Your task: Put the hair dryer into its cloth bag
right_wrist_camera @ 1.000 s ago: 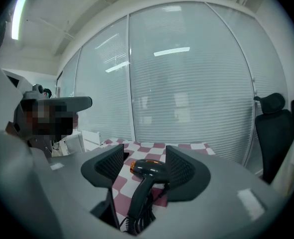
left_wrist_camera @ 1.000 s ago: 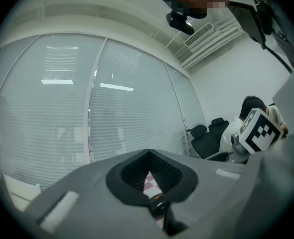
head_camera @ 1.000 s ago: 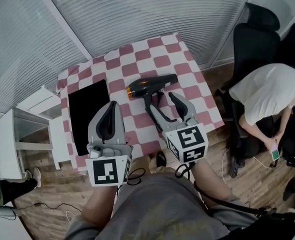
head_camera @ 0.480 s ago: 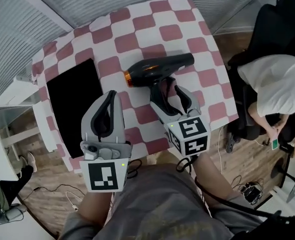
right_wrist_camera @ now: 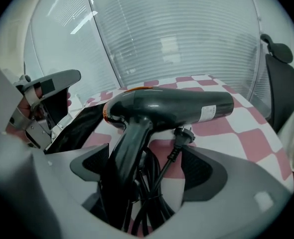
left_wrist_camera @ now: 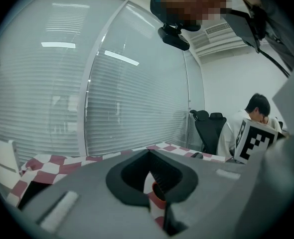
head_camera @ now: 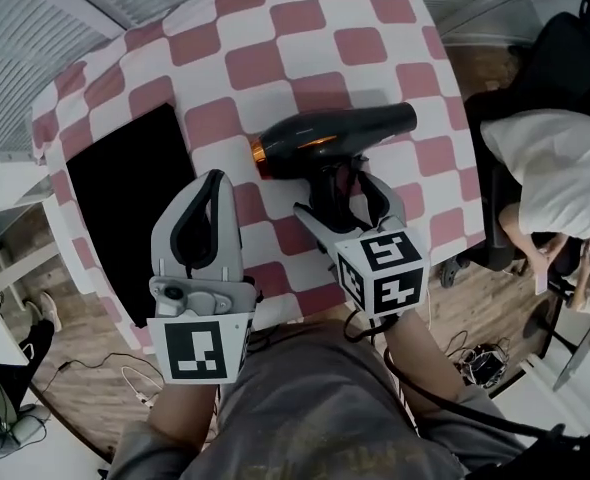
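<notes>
The black hair dryer [head_camera: 337, 140] with an orange ring lies on the checked table, barrel pointing left, handle and coiled cord toward me. My right gripper [head_camera: 340, 193] is open, its jaws standing on either side of the handle [right_wrist_camera: 124, 153] and cord without clamping them. The flat black cloth bag [head_camera: 125, 208] lies on the left part of the table; it also shows in the right gripper view as a dark bag [right_wrist_camera: 72, 128]. My left gripper [head_camera: 213, 183] hovers shut between bag and dryer, holding nothing. Its closed jaws fill the left gripper [left_wrist_camera: 149, 183] view.
The pink-and-white checked cloth [head_camera: 275, 28] covers a small table whose near edge is just under my grippers. A seated person in white [head_camera: 555, 183] and a black office chair [head_camera: 565, 58] are at the right. A white shelf [head_camera: 5, 198] stands at the left. Blinds behind.
The right gripper has moved forward so the dryer's handle and cord now lie between its jaws. The head camera has dropped closer to the table. The left gripper has hardly moved.
</notes>
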Tool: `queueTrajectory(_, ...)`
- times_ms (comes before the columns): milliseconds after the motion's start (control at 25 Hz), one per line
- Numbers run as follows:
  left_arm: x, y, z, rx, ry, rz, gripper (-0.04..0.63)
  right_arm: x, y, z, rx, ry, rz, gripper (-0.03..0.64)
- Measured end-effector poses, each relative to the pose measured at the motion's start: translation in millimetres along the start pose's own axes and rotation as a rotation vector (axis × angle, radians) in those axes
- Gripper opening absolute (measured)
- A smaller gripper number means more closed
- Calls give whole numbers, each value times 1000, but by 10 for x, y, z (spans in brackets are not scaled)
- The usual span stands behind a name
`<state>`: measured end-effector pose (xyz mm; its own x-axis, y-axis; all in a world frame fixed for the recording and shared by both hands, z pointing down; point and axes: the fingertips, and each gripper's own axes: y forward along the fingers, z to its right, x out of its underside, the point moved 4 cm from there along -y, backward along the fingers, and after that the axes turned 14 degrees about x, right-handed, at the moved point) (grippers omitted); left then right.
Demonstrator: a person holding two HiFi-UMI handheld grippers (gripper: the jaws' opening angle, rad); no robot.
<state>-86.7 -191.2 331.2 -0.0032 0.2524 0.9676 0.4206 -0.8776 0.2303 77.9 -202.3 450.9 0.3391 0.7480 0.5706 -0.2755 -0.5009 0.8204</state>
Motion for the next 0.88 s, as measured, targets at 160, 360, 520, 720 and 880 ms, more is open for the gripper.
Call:
queueTrajectory(160,30,-6,-25,-1,-9,5,2,23,-4,-54,3,-50,3,424)
queueTrajectory(360,14,-74,-25,-18,-10,10,2,44,-25,-124,-15,-48,0,232)
queueTrajectory(520,8,-152,-48,-37,-9,8,2,63,6,-114,29,-30,-14,261)
queueTrajectory(720,-14,-216,-69,-53,-8,18,2,53,9,-134,42,-114,21,221)
queueTrajectory(880,-80,-303,-91,-71,4,48,0,-56,-81,-86,-5,-89,90,218)
